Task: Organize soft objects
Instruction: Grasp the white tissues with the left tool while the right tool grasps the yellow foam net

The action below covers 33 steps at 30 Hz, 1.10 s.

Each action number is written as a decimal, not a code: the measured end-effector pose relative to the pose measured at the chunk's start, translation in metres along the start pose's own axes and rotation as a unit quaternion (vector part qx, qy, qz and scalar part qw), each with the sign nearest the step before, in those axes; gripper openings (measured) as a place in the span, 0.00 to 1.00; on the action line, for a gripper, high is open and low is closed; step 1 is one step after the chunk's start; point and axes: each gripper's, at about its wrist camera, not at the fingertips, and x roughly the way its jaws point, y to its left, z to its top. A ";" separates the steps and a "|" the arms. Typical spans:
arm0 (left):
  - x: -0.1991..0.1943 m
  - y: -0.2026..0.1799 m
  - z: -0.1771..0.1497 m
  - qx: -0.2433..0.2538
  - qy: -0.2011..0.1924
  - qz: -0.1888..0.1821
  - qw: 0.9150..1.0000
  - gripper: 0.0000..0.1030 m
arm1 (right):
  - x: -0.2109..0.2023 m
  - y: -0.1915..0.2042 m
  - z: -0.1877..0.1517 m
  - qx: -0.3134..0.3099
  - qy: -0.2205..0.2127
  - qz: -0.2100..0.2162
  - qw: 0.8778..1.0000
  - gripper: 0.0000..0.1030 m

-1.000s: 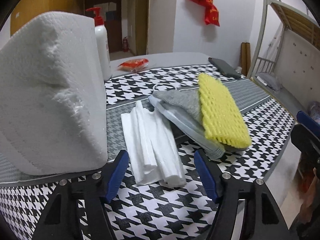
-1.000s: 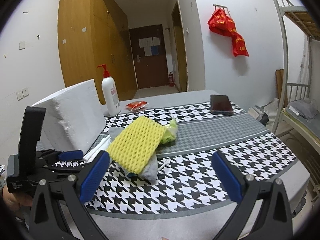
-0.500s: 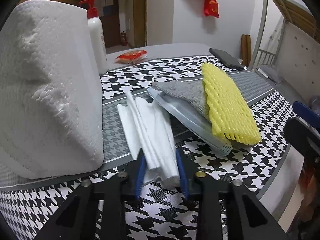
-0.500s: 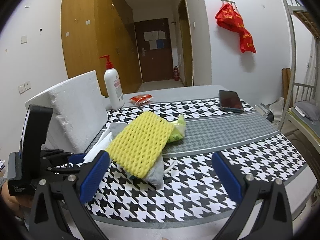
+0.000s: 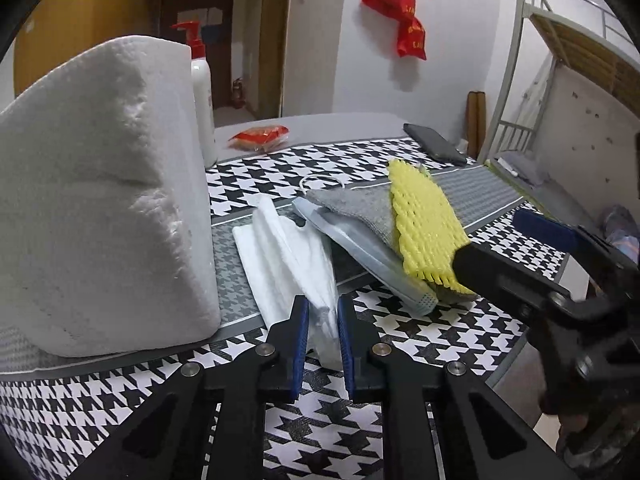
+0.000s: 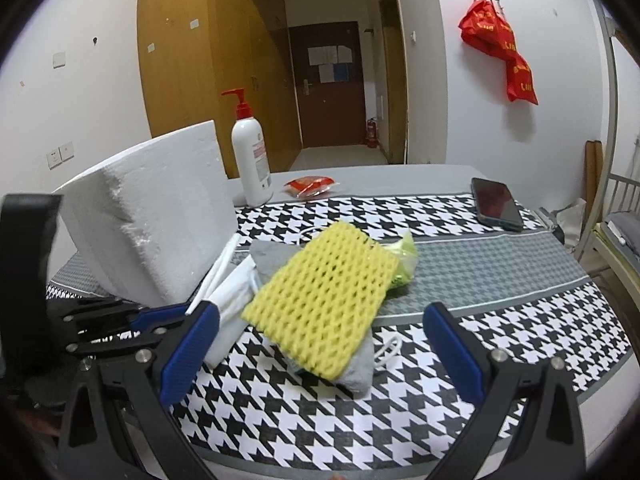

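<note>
Beside the white foam block on the worktop, the left gripper pinches the near end of the folded white foam sheet. Next, probably lifting it clear of the yellow foam net pile. The right gripper hovers, spread wide and empty.

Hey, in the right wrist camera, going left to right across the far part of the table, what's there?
White foam block → pump bottle → red packet → phone.

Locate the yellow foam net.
In the right wrist view, the yellow foam net lies mid-table atop a grey cloth, right of the white foam block.
</note>
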 end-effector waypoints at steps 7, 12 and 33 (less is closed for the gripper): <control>-0.002 0.007 0.000 -0.007 0.000 -0.001 1.000 0.15 | 0.009 0.006 0.005 -0.002 0.013 0.009 1.000 0.99; -0.002 0.006 0.001 -0.005 0.003 -0.002 1.000 0.15 | 0.018 0.010 0.006 -0.009 0.029 0.011 0.999 0.80; -0.014 -0.001 0.000 -0.002 -0.017 0.015 1.000 0.43 | 0.017 -0.014 -0.007 0.025 0.073 0.002 0.997 0.11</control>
